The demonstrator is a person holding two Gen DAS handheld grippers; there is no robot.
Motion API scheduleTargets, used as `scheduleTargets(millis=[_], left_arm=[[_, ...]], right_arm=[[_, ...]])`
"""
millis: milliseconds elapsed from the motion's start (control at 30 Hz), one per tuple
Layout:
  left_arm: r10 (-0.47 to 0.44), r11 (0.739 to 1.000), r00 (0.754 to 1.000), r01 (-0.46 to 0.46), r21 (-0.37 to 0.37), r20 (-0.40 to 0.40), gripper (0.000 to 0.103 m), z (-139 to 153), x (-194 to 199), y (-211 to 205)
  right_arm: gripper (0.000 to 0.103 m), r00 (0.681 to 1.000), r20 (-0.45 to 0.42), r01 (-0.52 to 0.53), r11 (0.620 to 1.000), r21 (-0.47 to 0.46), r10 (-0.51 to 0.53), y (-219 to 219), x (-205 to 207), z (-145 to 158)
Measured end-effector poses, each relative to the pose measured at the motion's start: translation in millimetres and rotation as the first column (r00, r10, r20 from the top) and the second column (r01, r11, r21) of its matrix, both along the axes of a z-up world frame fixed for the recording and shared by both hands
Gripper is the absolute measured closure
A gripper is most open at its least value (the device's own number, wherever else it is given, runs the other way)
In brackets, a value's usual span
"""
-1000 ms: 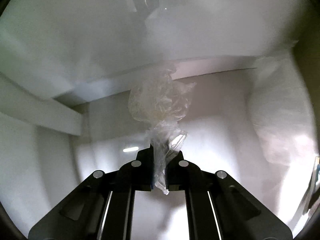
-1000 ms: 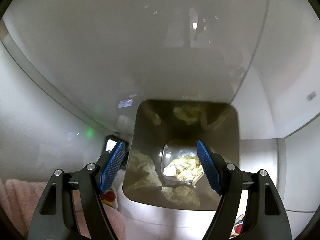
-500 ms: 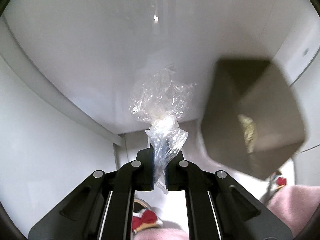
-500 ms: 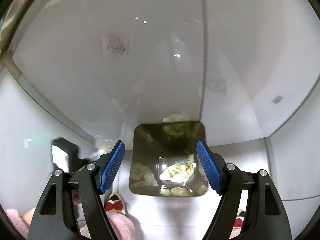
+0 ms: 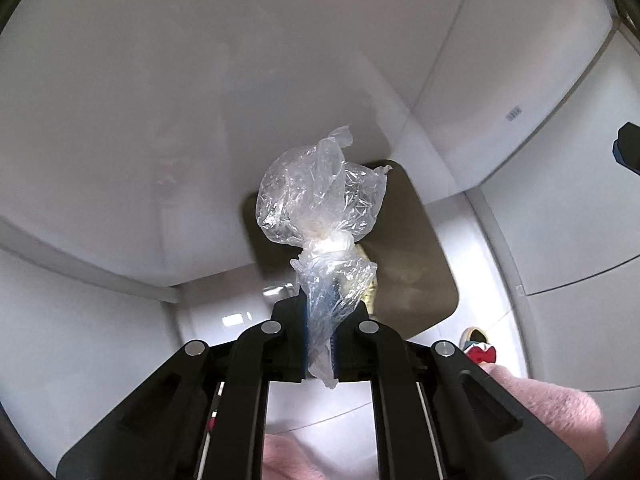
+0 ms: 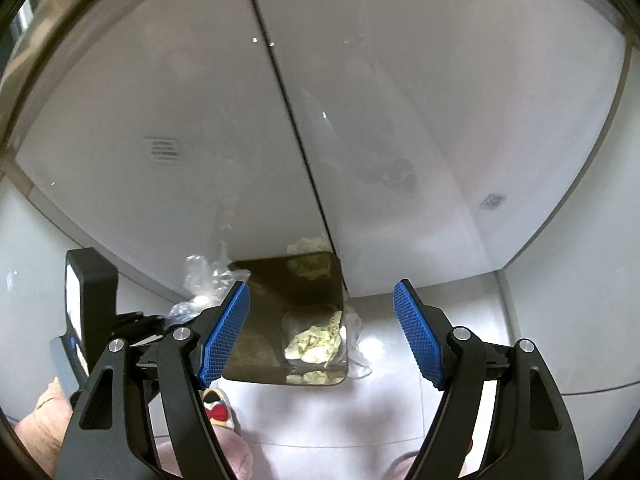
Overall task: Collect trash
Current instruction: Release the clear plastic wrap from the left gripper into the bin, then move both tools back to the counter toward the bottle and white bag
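My left gripper is shut on a crumpled clear plastic bag and holds it up over the open brown trash bin. The bin also shows in the right wrist view, with yellowish crumpled trash at its bottom. My right gripper is open and empty above the bin. The left gripper and its bag show at the left of the right wrist view, by the bin's left rim.
White cabinet doors stand behind the bin, with a dark seam between them. The floor is glossy white tile. Pink fuzzy clothing and a slipper with a red bow lie near the bottom.
The left gripper has swung right with the bag, so the bin now lies behind the bag. The right gripper has pulled back and the bin looks smaller.
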State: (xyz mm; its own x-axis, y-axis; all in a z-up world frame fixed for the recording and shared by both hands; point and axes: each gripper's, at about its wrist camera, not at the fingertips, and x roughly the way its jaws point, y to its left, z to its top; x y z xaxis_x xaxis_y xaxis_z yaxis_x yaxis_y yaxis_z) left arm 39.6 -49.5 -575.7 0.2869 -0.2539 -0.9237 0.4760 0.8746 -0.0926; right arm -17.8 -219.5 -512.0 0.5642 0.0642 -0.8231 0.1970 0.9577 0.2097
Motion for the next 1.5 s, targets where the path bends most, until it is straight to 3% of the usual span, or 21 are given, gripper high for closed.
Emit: scheduleTargets(millis=[67,100,200,267,367,500,700,900,1033,1233,1500], left_arm=[[-0.004,1.000,1.000,0.004,-0.006,-0.018,0.092,-13,7,-5],[-0.004,1.000,1.000,0.004,-0.004,-0.022,0.082,-18,12,-6],[-0.011,1.000,0.999,0.011,0.003,-0.041,0.072,-19,20,-7],[-0.006,1.000,0.999,0.007,0.007,-0.052,0.060,-13,26,-7],[0.005,1.000,0.999,-0.004,0.017,-0.053,0.055,-14,27,-16],[0.025,0.999,0.999,-0.025,0.025,-0.025,0.046,46,29,-11],[0.085,0.996,0.996,-0.085,0.039,0.021,0.017,158,28,1],[0.093,0.995,0.991,-0.095,0.016,0.101,0.008,251,23,5],[0.109,0.994,0.986,-0.110,-0.001,0.127,0.008,294,26,12],[0.139,0.990,0.973,-0.140,-0.006,0.185,0.008,335,50,19],[0.219,0.976,0.952,-0.209,-0.069,0.214,0.008,374,95,28]], right_arm=[[0.028,1.000,-0.027,-0.002,1.000,0.026,0.003,-9,9,-8],[0.028,0.999,-0.042,-0.003,1.000,0.030,0.005,-10,14,-11],[0.028,0.997,-0.075,-0.020,1.000,0.012,0.021,-16,28,-10],[0.028,0.996,-0.089,-0.020,1.000,0.003,0.020,-21,35,-2],[0.028,0.994,-0.104,-0.009,1.000,0.003,0.009,-26,38,16],[0.028,0.995,-0.104,-0.002,1.000,-0.009,0.001,-31,42,57],[0.026,0.996,-0.083,-0.032,0.999,-0.036,0.029,-32,39,139],[0.014,0.999,0.025,-0.033,0.997,-0.071,0.034,-23,33,239],[0.008,0.997,0.077,-0.010,0.998,-0.061,0.015,-25,43,277],[0.007,0.995,0.101,-0.006,1.000,-0.010,0.007,-34,75,300],[0.007,0.993,0.117,0.026,1.000,-0.017,-0.023,-55,123,319]])
